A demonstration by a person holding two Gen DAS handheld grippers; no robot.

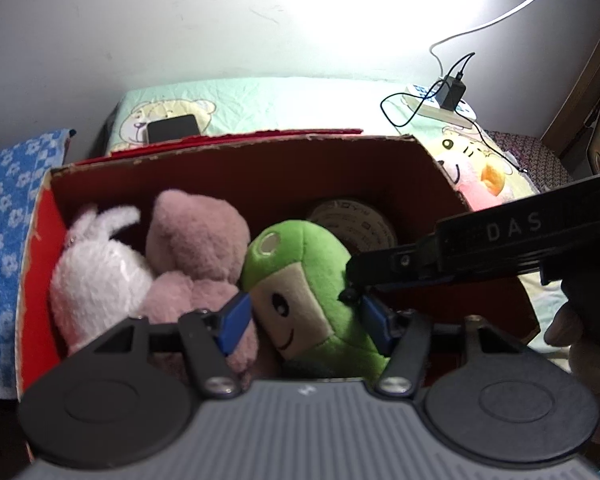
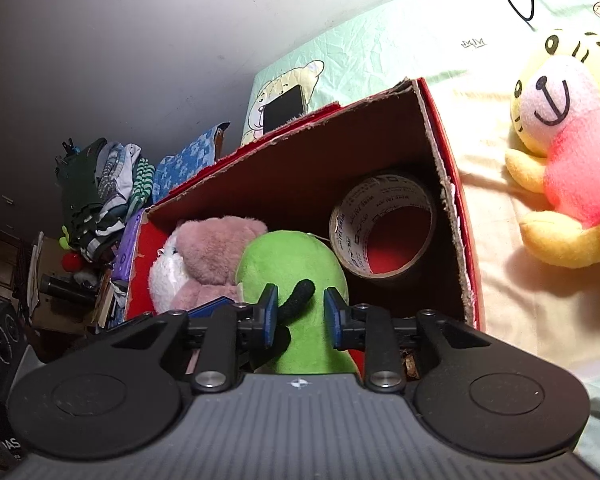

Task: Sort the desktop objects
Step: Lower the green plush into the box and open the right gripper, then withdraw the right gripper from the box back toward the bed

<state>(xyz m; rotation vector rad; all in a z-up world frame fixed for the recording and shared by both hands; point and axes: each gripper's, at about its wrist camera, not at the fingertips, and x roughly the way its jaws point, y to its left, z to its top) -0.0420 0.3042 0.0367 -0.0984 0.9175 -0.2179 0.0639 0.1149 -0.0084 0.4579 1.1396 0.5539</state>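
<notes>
This is a bedroom in somebody's home. A bed [image 2: 400, 40] with a mint cartoon-bear quilt stands against a plain wall, a phone [image 1: 175, 127] and a power strip [image 1: 440, 104] lie near its far edge, and a heap of clothes [image 2: 100, 192] sits piled beside it.

My claw [image 1: 300, 316] has blue pads on black arms. The box [image 1: 260, 168] is red outside, brown inside. In it I see a green plush [image 1: 300, 264], a pink plush [image 1: 196, 236], a white plush [image 1: 96, 272] and a beige printed tape roll [image 2: 382, 224]. The bedsheet [image 1: 280, 104] is mint with cartoon bears.
</notes>
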